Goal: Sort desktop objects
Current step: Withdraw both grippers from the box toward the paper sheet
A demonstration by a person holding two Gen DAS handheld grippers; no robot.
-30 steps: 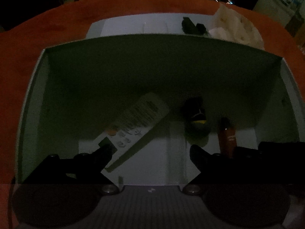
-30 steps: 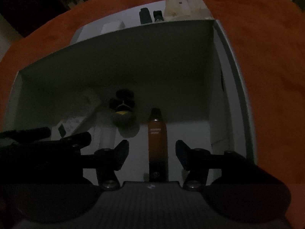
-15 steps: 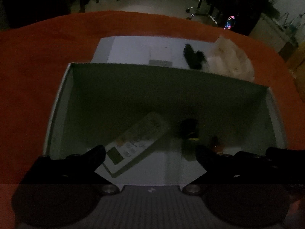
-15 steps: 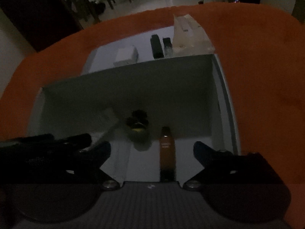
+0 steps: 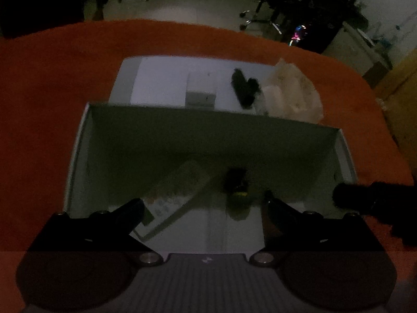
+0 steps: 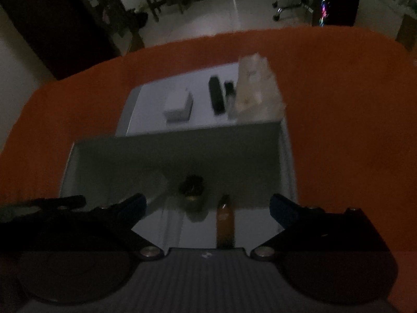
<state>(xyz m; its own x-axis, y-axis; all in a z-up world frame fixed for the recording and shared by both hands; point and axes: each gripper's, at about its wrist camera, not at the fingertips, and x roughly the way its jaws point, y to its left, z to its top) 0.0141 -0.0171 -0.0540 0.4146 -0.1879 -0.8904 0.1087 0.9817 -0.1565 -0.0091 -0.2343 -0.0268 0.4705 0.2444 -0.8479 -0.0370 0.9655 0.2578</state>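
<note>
An open grey-white box (image 5: 208,138) stands on the orange table. On its floor lie a white remote control (image 5: 179,190), a small dark object with a yellow band (image 5: 237,185) and a brown tube (image 6: 225,221). My left gripper (image 5: 203,200) hangs open above the box, over the remote's near end, with nothing held. My right gripper (image 6: 207,199) is above the box (image 6: 182,151) too. Its jaws are opening, and the tube lies loose far below them, beside the dark object (image 6: 191,186).
Behind the box lies a flat white lid (image 5: 161,83) carrying a small white box (image 5: 200,88), two black items (image 5: 243,88) and a crumpled clear bag (image 5: 289,94). Orange cloth (image 5: 52,91) surrounds it all. Chairs stand on the dim floor beyond the table edge.
Both grippers have risen out of the box, so it looks smaller. The right jaws spread wide away from the brown tube. The left jaws widened a little.
</note>
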